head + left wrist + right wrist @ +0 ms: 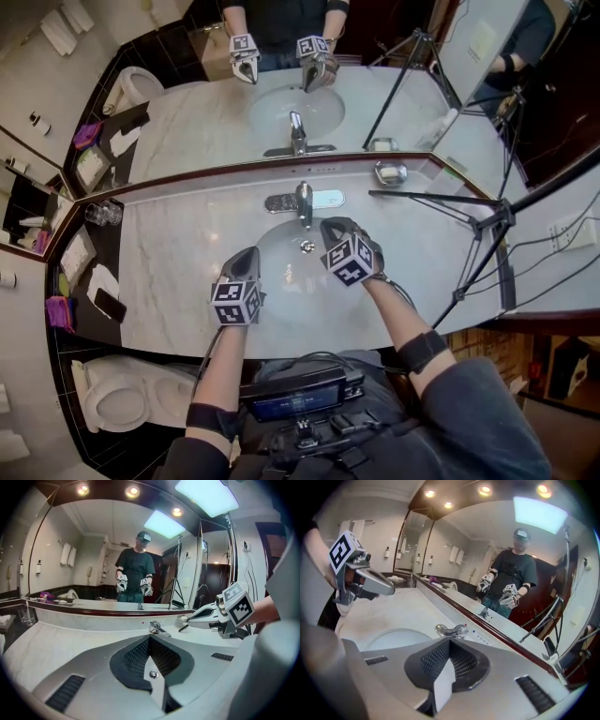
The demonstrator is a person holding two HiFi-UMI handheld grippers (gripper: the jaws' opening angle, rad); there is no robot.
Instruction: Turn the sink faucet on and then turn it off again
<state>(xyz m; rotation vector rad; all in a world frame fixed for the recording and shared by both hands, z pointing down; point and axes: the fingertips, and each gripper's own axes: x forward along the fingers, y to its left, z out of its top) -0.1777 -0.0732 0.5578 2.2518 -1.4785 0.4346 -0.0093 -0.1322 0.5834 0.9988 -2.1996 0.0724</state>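
The chrome faucet (304, 199) stands at the back of the white oval sink (274, 246), its lever lying over the base plate; I see no water stream. In the head view my right gripper (330, 226) hovers over the basin just right of the spout, shut and empty, apart from the faucet. My left gripper (248, 256) hangs over the basin's left side, also shut with nothing in it. In the left gripper view the faucet (158, 628) lies beyond the shut left gripper (150, 640). In the right gripper view the faucet (451, 630) sits just past the shut right gripper (450, 641).
A wall mirror (216, 122) runs behind the marble counter (178, 272). A black tripod (473, 225) stands on the counter at the right, near a metal soap dish (391, 172). Glasses (103, 214) and a phone (111, 305) lie at the left. A toilet (122, 398) is below left.
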